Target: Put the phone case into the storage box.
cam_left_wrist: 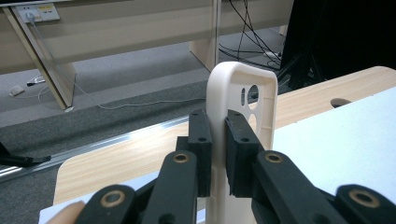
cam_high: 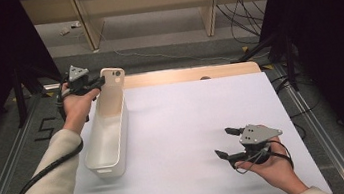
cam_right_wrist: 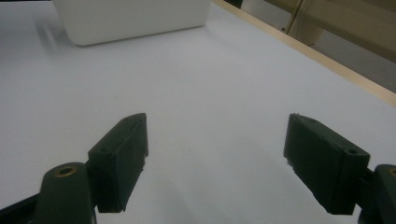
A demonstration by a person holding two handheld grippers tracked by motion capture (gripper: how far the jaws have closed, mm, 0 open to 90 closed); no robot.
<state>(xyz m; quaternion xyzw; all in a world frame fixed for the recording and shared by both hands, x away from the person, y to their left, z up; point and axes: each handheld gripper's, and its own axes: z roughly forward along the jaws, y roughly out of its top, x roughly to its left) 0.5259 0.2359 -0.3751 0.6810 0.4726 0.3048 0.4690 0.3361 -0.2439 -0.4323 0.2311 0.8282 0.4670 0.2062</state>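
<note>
A cream phone case (cam_high: 112, 84) stands upright at the far end of a long white bin (cam_high: 99, 163) on the table's left. My left gripper (cam_high: 100, 82) is shut on the case's edge. In the left gripper view both black pads (cam_left_wrist: 201, 149) press the case's (cam_left_wrist: 243, 84) side wall, and its camera cutout shows above them. My right gripper (cam_high: 227, 143) hovers low over the white sheet at the front right, jaws open with nothing between them. The right gripper view looks along its jaws (cam_right_wrist: 215, 154) toward the bin (cam_right_wrist: 130, 18).
A white sheet (cam_high: 188, 120) covers most of the wooden table (cam_high: 192, 74). Beyond the far edge lie grey floor, cables (cam_high: 239, 7) and wooden furniture legs. Metal rails (cam_high: 310, 124) run along both table sides.
</note>
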